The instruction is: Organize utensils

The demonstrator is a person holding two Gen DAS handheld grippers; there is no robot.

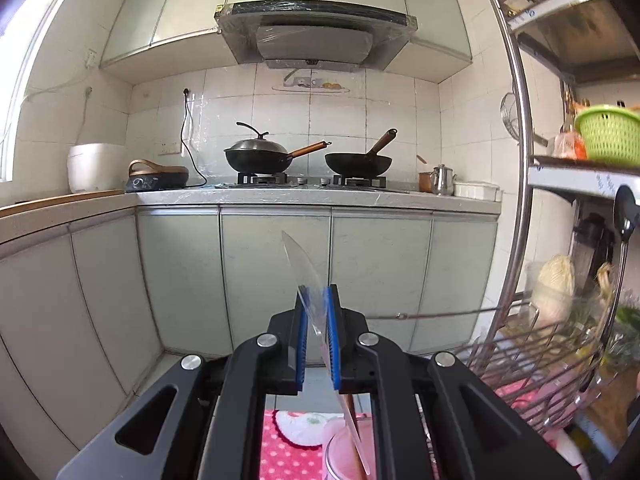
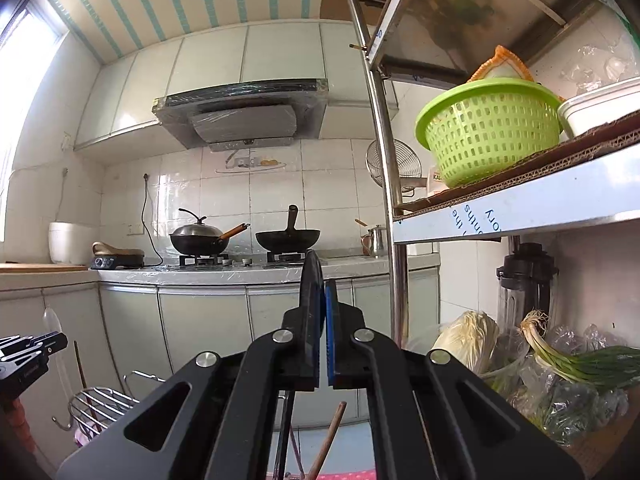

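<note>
My left gripper [image 1: 317, 300] is shut on a clear plastic spoon [image 1: 302, 268]; its bowl sticks up past the blue pads and its handle runs down toward a pink cup [image 1: 344, 452] below. My right gripper [image 2: 323, 300] is shut on a black spoon [image 2: 311, 280], bowl upward, with the handle running down below the jaws. A brown chopstick [image 2: 326, 444] leans below it. The left gripper [image 2: 28, 356] and the clear spoon [image 2: 52, 320] show at the left edge of the right wrist view. The black spoon [image 1: 626, 216] shows at the right in the left wrist view.
A wire utensil rack [image 1: 532, 352] [image 2: 100, 404] stands on a pink dotted cloth [image 1: 280, 452]. A steel shelf unit [image 2: 392, 240] holds a green basket [image 2: 488, 128], cabbage [image 2: 468, 340] and green onions [image 2: 580, 364]. Woks [image 1: 256, 156] sit on the far stove.
</note>
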